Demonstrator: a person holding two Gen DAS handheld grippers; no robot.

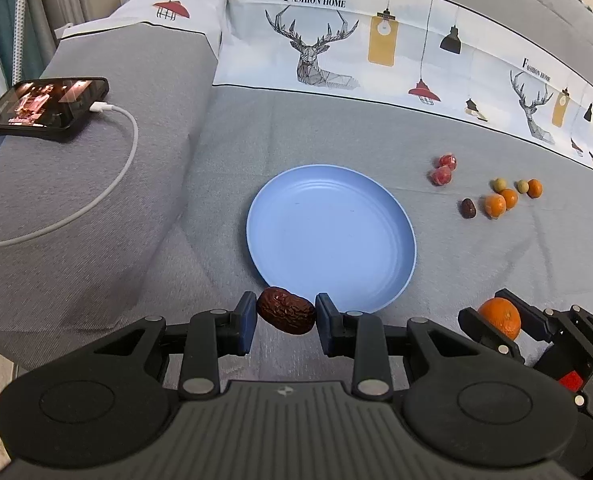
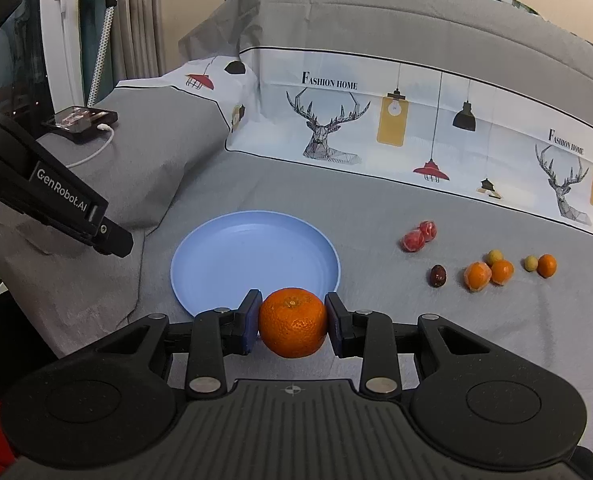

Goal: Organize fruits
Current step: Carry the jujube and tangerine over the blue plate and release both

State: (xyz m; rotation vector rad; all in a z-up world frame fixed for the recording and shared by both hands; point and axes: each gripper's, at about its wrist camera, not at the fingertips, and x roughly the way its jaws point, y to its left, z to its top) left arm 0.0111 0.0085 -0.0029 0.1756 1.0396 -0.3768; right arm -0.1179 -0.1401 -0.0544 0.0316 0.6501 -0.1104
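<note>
The left gripper [image 1: 286, 318] is clamped on a wrinkled dark-red dried date [image 1: 286, 316], held at the near rim of the round pale-blue plastic plate [image 1: 296, 208]. The right gripper [image 2: 292, 322] is closed on a round orange mandarin [image 2: 292, 322], also just short of that rim. The plate holds nothing yet, so sorting has barely begun. Lying loose on the grey bedspread [image 1: 376, 128] to the right are two red fruits [image 1: 442, 170], another dark date [image 1: 467, 208], three small oranges [image 1: 504, 199] and two pale-green round fruits [image 1: 499, 185].
</note>
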